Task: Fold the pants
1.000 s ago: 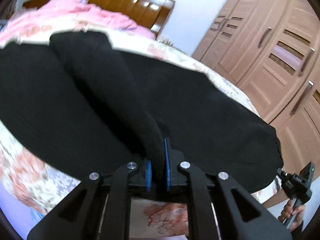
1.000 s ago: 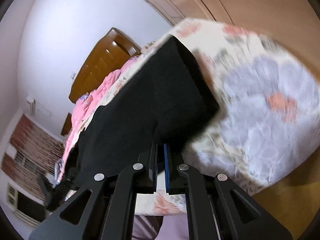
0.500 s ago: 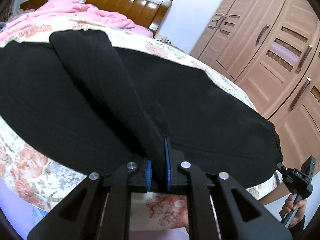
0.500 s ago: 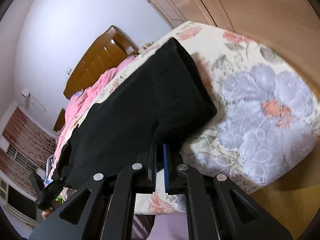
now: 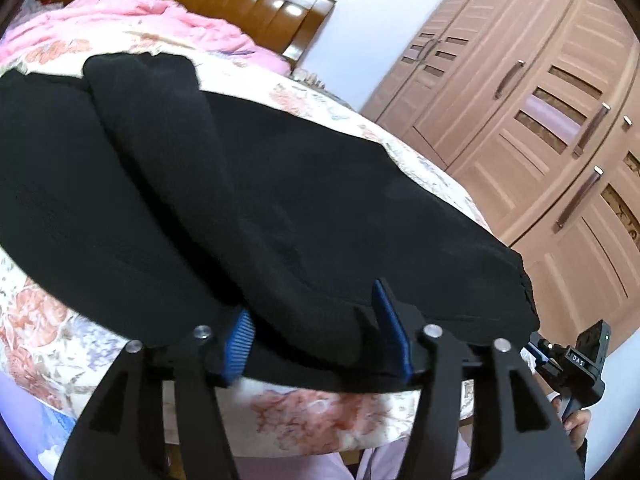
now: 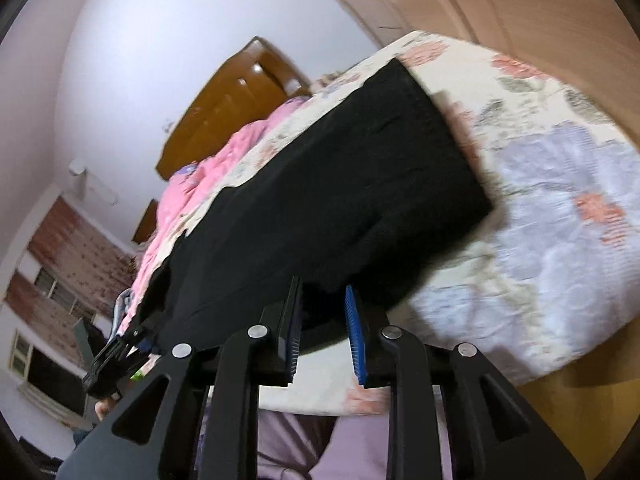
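Black pants spread on the bed, both tongs open at the near edge.

The bed (image 5: pixel 304 412), covered by a floral sheet, carries the black pants (image 5: pixel 304 200) laid flat across it, one leg lapped over the other, the near edge at the mattress rim. The fabric appears soft, limp and moderately thick; expect it to drape and sag when lifted, with low slip risk against ribbed pads. Best hold, in my judgement: pinch through all layers at the hem or waistband corners. Left tongs (image 5: pixel 316 332) stand wide open, straddling the raised fold without clamping it. Right tongs (image 6: pixel 322 330) stand partly open at the pants' corner, holding nothing.
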